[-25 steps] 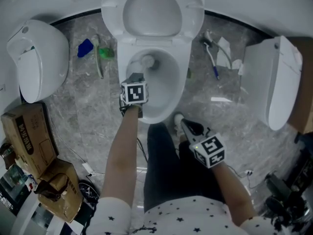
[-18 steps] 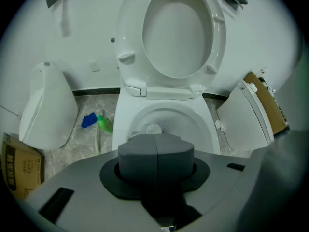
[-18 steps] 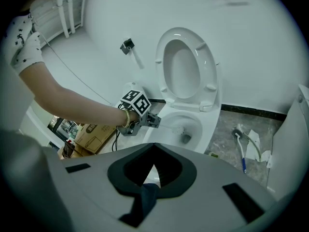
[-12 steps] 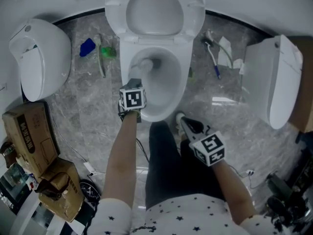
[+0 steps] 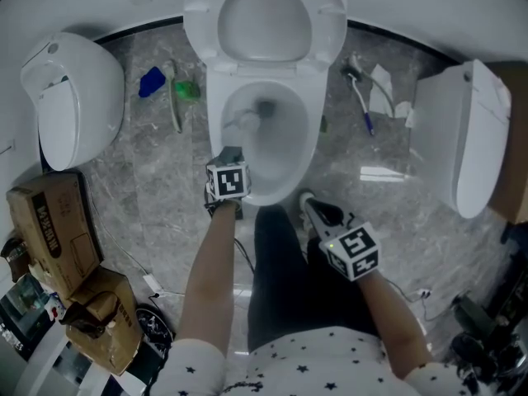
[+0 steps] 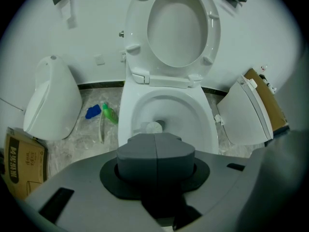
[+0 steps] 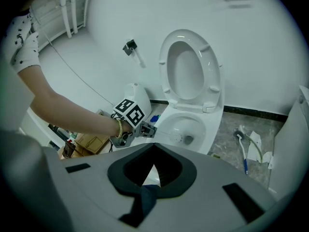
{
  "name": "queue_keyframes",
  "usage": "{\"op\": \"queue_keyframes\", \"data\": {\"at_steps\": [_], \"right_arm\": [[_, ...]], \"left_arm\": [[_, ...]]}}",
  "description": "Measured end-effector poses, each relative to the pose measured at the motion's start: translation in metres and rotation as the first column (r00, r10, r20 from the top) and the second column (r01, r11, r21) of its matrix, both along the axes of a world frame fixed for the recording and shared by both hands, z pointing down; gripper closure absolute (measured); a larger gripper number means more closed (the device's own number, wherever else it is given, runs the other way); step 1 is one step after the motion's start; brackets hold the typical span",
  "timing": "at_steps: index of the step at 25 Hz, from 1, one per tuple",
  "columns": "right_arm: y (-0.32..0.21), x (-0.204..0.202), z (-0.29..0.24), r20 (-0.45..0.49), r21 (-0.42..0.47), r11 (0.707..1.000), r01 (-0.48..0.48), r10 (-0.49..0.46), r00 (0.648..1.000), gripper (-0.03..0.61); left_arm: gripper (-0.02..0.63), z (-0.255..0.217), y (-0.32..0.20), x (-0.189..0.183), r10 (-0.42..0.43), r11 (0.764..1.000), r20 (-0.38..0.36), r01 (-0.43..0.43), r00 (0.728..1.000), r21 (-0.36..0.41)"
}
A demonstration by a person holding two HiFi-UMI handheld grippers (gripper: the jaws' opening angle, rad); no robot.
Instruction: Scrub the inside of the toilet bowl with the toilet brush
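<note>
Saw the left gripper [image 5: 233, 152] pull back toward the front rim over the last second. Its marker cube [image 5: 228, 180] ended up over the near edge of the toilet bowl [image 5: 289, 159]. The toilet brush [image 5: 245, 120] head came with it, from high on the left wall down to just left of the drain [image 5: 266, 107], still inside the bowl.

Left jaws were pressed together, seam shut, clamped on the brush handle. The handle was hidden behind the pads in the left gripper view, but the head sat straight ahead of them.

The right gripper [image 5: 312, 206] hadn't moved. It was parked off the front rim by the person's leg [image 5: 276, 271], jaws spread, nothing between. Seat [image 5: 264, 15] was up.

My read: one back-stroke down the left side, mid-scrub. Right wall and front of the bowl probably weren't covered yet.
</note>
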State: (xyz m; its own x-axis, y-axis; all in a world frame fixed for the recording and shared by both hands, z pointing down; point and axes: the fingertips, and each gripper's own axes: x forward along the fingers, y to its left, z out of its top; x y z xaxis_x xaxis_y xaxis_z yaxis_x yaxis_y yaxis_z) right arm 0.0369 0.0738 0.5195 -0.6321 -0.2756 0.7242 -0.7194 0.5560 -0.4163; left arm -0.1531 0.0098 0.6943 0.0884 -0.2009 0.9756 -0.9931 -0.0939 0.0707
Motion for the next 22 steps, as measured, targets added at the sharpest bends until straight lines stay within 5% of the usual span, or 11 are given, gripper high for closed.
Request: {"op": "queue_keyframes", "data": {"at_steps": [16, 22], "right_arm": [[0.005, -0.005, -0.004, 0.009, 0.003, 1.000, 0.010, -0.010, 1.000, 0.572], [0.009, -0.002, -0.005, 0.004, 0.004, 1.000, 0.014, -0.014, 1.000, 0.572]], "left_arm": [[0.460, -0.001, 0.051, 0.012, -0.010, 0.999, -0.018, 0.010, 1.000, -0.040], [0.460, -0.007, 0.056, 0.024, -0.012, 1.000, -0.045, 0.012, 0.999, -0.002]]}}
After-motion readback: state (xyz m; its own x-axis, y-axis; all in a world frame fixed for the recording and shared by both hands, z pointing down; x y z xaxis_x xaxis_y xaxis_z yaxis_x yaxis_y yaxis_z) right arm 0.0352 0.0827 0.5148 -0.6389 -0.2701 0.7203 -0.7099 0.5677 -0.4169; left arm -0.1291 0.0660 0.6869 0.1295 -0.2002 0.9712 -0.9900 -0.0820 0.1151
